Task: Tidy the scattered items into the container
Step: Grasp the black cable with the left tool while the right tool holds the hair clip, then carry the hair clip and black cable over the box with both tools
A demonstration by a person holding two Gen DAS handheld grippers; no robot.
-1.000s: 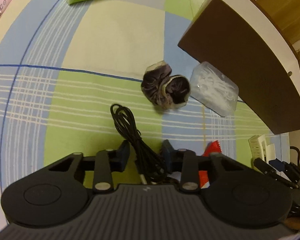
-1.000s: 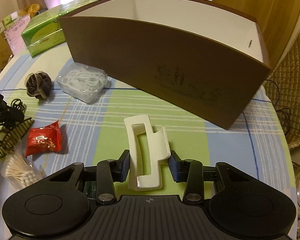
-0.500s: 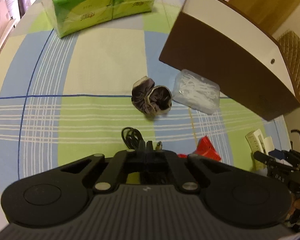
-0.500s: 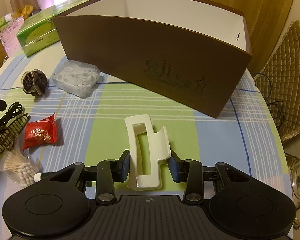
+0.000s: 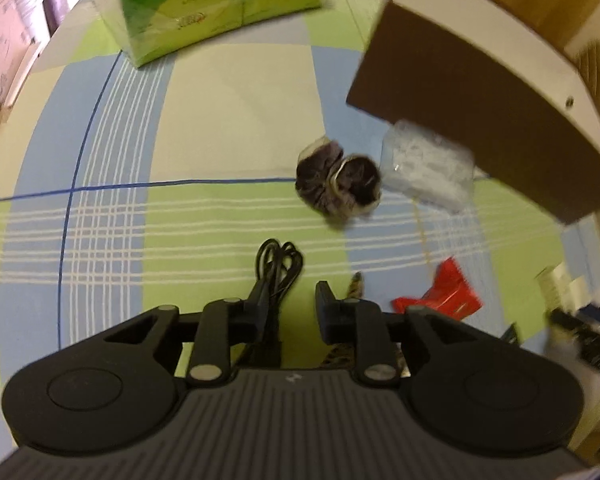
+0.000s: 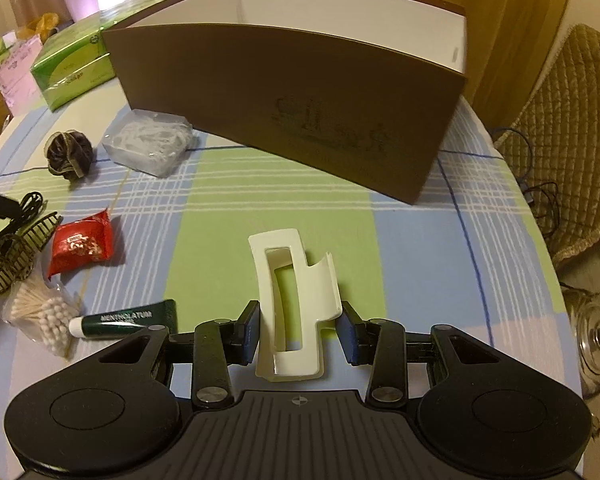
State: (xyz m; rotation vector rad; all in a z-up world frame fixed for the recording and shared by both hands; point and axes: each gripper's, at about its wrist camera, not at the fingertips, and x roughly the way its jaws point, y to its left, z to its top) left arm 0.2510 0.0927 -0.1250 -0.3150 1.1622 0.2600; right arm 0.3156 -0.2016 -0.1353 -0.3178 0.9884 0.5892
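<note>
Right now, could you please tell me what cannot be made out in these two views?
- Brown box floor: hidden by its front wall in the right wrist view.
- Left gripper, jaws opening: whether its pads press the black cable is hidden, left wrist view.
- Clear bag contents: motion-blurred, left wrist view.
- Right gripper: blurred at the left wrist view's right edge.
- Box print: too faint to read.

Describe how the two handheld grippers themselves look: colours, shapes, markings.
The left gripper and the right gripper look alike: a matte black body with a ribbed grey top plate carrying a small emblem, a round disc at each side, and two black linkage arms with silver pivot pins. The right jaws carry dark blue pads. No sleeves or cables show.
</note>
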